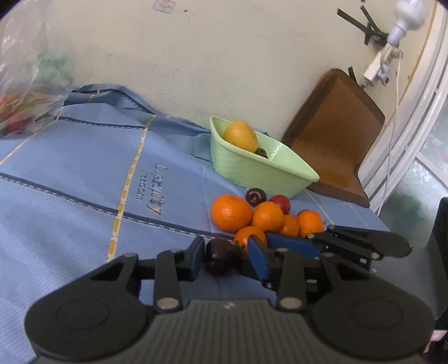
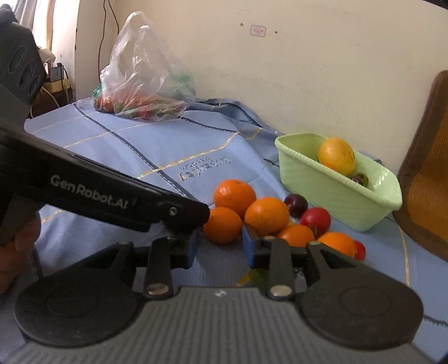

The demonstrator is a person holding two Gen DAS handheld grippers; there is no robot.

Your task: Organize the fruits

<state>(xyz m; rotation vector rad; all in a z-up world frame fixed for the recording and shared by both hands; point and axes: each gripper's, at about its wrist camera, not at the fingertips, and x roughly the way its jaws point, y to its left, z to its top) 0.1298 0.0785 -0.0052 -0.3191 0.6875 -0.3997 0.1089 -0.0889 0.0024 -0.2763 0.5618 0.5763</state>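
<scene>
left gripper (image 1: pixel 224 259): tilted downward, blue pads closed against a dark round fruit (image 1: pixel 221 259) | right gripper (image 2: pixel 219 246): tilted downward, jaws narrowly apart, nothing between the pads | left gripper body crosses right wrist view

Soft daylight from a window (image 2: pixel 42 25) beside the plastic bag (image 2: pixel 140 72) brightens both views; fisheye bending curves the wall (image 1: pixel 224 56), corners darken, and the bag blurs.
</scene>
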